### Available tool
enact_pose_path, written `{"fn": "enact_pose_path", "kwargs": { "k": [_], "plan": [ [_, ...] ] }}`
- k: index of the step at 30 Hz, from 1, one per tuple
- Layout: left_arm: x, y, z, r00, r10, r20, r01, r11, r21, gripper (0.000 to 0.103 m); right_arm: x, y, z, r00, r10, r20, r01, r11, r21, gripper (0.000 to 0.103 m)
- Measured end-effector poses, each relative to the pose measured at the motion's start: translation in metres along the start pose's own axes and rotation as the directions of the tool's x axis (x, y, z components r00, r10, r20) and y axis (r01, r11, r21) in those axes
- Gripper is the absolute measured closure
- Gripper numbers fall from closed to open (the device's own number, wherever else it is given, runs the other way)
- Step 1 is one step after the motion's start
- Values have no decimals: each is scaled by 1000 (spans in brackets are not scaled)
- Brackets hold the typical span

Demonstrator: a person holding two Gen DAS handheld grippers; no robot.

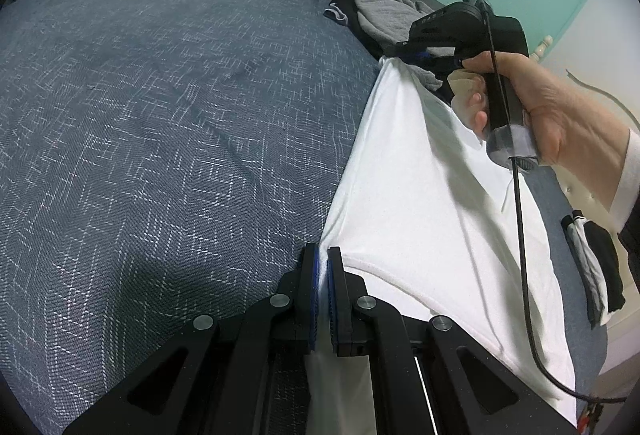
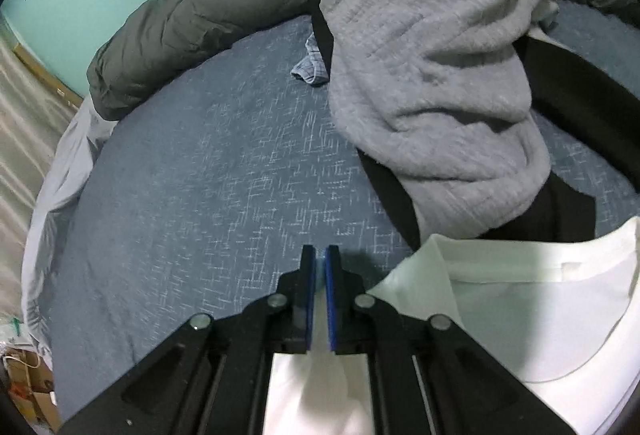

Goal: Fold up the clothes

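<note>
A white shirt (image 1: 420, 195) is held up over the bed (image 1: 160, 115) by two claws. The left claw (image 1: 323, 267) is pinched shut on one edge of the shirt, and white cloth is seen between and under its blue pads. The right claw (image 2: 320, 267) is also squeezed shut, with white cloth hanging just below it, near the shirt's collar. In the left view the right claw (image 1: 394, 53) is seen far ahead, held by a hand (image 1: 532, 103), and the shirt is stretched between the two claws.

Beyond the right claw, a grey sweater (image 2: 432, 75) is piled on dark clothes. To the left of both claws, the blue bed cover is bare.

The step in hand is judged to be spreading the shirt flat before a fold is made. To do it well, both grips should be kept tight and the cloth kept pulled straight. The shirt should be laid on the bare part of the bed, away from the grey sweater, so nothing gets tangled.
</note>
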State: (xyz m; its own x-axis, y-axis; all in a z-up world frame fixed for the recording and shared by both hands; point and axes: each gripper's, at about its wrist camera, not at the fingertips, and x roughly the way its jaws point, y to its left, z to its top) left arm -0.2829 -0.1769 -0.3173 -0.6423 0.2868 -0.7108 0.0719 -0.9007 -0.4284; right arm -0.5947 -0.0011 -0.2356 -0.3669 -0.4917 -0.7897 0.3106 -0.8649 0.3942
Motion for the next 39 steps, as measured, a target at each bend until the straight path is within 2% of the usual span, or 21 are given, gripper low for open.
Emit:
{"fn": "enact_pose_path", "kwargs": {
  "k": [6, 11, 18, 22, 25, 31, 33, 34, 39],
  "plan": [
    [0, -1, 0, 1000, 0, 0, 0, 1000, -2, 99, 0, 0, 1, 998, 63, 17, -63, 998, 5, 99],
    [2, -3, 0, 1000, 0, 0, 0, 1000, -2, 99, -13, 2, -7, 995, 101, 24, -100, 994, -52, 98],
    [4, -4, 1, 1000, 2, 0, -2, 1000, -3, 99, -23, 13, -10, 993, 113, 31, -108, 985, -138, 95],
    [4, -4, 1, 1000, -1, -1, 1, 1000, -6, 99, -23, 15, -13, 991, 133, -18, -134, 970, -201, 90],
    [-1, -3, -1, 1000, -4, -1, 4, 1000, -8, 99, -19, 22, -23, 989, 121, -85, -141, 948, -287, 81],
    [-3, -3, -1, 1000, -1, -1, 1, 1000, -8, 99, -12, 22, -38, 989, 97, -115, -130, 933, -336, 79],
    [-2, -3, -1, 1000, 1, 0, -1, 1000, -6, 99, -11, 24, -38, 991, 87, -100, -117, 930, -348, 86],
    [-2, -2, 0, 1000, 1, 0, -1, 1000, -6, 99, -12, 25, -38, 992, 87, -90, -113, 929, -353, 97],
    [-3, -2, 0, 1000, 1, 0, -1, 1000, -7, 99, -15, 30, -34, 996, 88, -22, -90, 931, -355, 103]
  ]
}}
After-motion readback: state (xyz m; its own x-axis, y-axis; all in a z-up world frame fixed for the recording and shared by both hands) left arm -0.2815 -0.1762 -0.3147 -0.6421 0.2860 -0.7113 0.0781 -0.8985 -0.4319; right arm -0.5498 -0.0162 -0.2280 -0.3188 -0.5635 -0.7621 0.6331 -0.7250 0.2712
